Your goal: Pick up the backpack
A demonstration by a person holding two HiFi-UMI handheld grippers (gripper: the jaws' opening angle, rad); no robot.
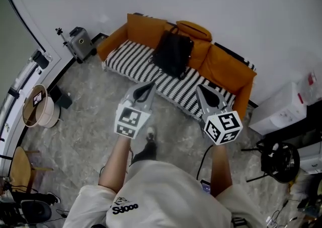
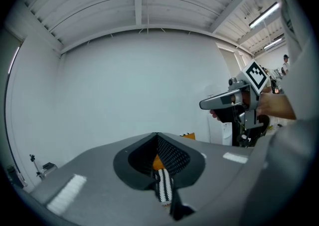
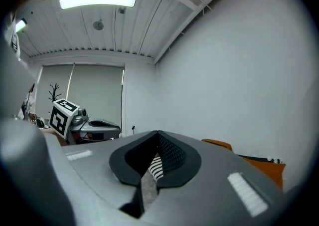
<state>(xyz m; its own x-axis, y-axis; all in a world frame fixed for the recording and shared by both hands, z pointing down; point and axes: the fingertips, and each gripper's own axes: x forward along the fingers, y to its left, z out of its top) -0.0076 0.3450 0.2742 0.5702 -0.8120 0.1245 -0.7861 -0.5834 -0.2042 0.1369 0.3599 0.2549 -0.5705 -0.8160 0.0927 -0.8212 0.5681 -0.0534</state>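
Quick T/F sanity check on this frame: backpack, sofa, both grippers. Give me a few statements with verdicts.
1. The black backpack sits on the sofa, against its back cushions. True.
2. The left gripper has the backpack's strap in its jaws. False: its jaws are together on nothing, and it is short of the sofa, apart from the backpack.
3. The right gripper has its jaws together and is empty. True.
4. The sofa's seat cushion is plain orange. False: the seat is black-and-white striped; only the back and arms are orange.
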